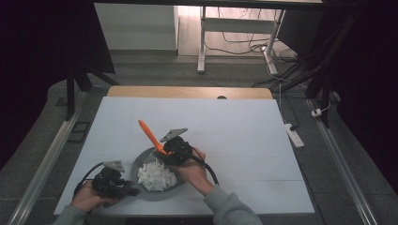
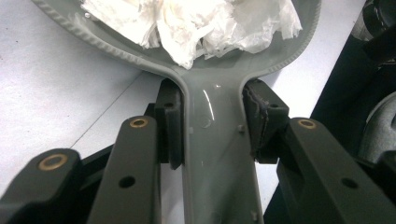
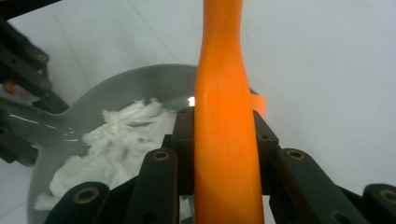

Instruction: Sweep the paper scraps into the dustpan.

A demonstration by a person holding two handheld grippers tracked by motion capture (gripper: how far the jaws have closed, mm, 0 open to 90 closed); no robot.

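Jaws of your left gripper [image 2: 212, 126] squeezed on the grey pan [image 2: 219, 154] handle, white paper [image 2: 196, 23] inside the pan, your right gripper [image 3: 224, 140] clamped around the orange tool [image 3: 224, 116] above the pan's rim.

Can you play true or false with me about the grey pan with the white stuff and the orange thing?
1. The left hand-held gripper is shut on the grey pan's handle. True.
2. The pan holds red blocks. False: crumpled white paper lies in it.
3. The right hand-held gripper is shut on an orange tool. True.
4. The pan sits on the floor. False: it is on the white table.
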